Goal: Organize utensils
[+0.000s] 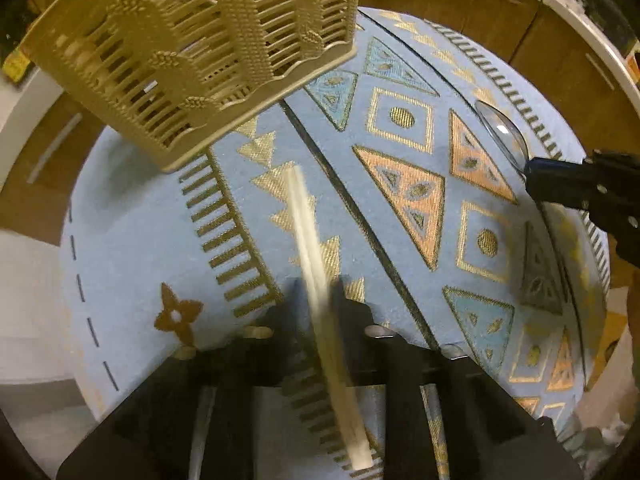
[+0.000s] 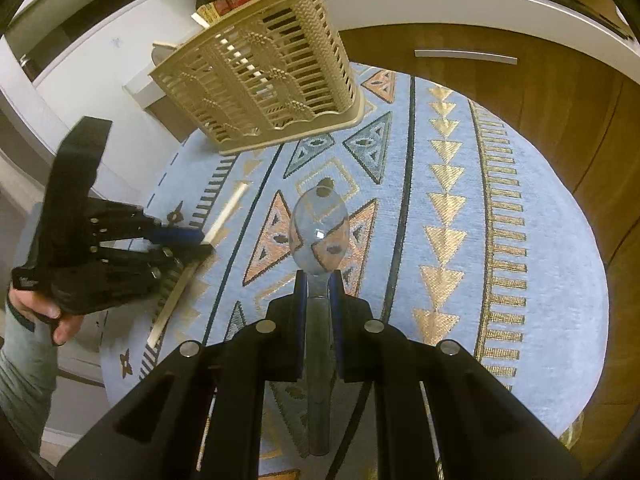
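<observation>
While both grippers hover over the mat, each is closed on one utensil:
left gripper [image 1: 316, 292]: fingers pinched on the chopstick [image 1: 306, 236]; lower centre of the left view, left edge of the right view [image 2: 188, 246].
chopstick: pale, blurred in the left view; runs through the jaws from lower centre up toward the basket. In the right view [image 2: 224, 216] it sticks out on both sides of the fingers, tilted.
right gripper [image 2: 319, 284]: jaws narrow, clamped on the spoon [image 2: 319, 234] at the neck; blue pads [image 2: 299, 292] touch the handle on both sides.
spoon: clear, bowl forward at centre of the right view, handle back between the fingers; at the right edge of the left view [image 1: 502, 132] the bowl pokes out of the black jaws.
basket [image 2: 272, 76]: beige slotted plastic, on the mat's far edge; upper left in the left view [image 1: 180, 52], upper centre in the right view. Contents cannot be made out.
mat [image 1: 404, 200]: round, blue, gold and orange triangles.
hand [image 2: 44, 312]: lower left of the right view, gripping the left tool's handle.
</observation>
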Demonstrator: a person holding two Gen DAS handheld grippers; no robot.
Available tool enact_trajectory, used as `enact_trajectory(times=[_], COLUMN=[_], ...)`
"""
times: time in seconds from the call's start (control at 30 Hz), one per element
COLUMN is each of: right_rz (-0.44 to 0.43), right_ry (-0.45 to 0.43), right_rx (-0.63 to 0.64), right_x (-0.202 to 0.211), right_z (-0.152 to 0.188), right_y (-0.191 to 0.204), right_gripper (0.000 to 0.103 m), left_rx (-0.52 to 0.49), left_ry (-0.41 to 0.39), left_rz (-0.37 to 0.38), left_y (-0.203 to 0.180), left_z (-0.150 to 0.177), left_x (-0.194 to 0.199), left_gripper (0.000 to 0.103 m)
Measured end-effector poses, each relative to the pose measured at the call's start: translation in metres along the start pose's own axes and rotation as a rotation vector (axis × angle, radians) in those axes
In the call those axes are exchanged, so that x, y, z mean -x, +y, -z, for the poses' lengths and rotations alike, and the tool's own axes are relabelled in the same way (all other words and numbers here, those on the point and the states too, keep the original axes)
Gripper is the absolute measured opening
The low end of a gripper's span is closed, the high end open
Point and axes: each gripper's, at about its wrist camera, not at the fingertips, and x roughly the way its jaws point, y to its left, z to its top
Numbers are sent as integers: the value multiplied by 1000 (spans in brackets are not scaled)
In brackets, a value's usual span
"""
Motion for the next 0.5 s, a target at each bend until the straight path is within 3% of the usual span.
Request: enact_trajectory(times=[0.07, 0.2, 0.33, 0.5], right_rz=[2, -3, -19, -51], right_ry=[4, -3, -35, -145], right_rx=[-4, -9, 2, 31], right_x=[-2, 0, 10, 39], right_z=[-1, -1, -4, -13], right_y=[0, 1, 4, 16], right_gripper=[9, 9, 9, 9], left_rx=[8, 71, 110, 139], left_ry=[-29, -125, -267, -478], left_rz=[-7, 59, 100, 108], left_y=[-2, 1, 9, 13], left_z=[3, 25, 43, 44], left_x=[2, 18, 54, 110], left_gripper=[10, 9, 9, 9])
